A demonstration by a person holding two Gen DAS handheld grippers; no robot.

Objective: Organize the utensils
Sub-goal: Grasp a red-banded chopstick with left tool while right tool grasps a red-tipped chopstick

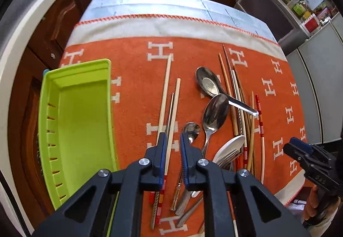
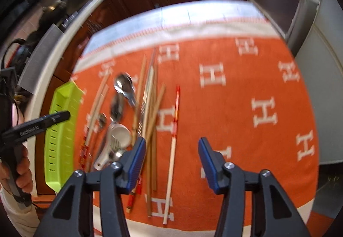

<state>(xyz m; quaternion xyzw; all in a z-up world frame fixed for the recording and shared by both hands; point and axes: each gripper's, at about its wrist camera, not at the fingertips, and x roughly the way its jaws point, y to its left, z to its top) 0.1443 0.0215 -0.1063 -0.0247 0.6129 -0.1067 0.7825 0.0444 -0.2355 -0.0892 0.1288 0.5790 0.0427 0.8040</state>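
Left gripper (image 1: 173, 147) jaws narrow, seemingly straddling chopstick (image 1: 174, 112); pointing steeply down.

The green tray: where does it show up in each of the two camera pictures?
Left wrist view: the green tray fills the left side, empty, beside the pale chopsticks.
Right wrist view: the same tray is a narrow strip at the left edge, partly behind the left gripper.
Shared landmark: the red-banded chopstick on the orange cloth.

Bright, even daylight. The left wrist view is sharp, with glare on the metal spoons (image 1: 211, 95). The right wrist view is smeared by motion blur. Both views bend strongly toward dark, rounded fisheye edges.
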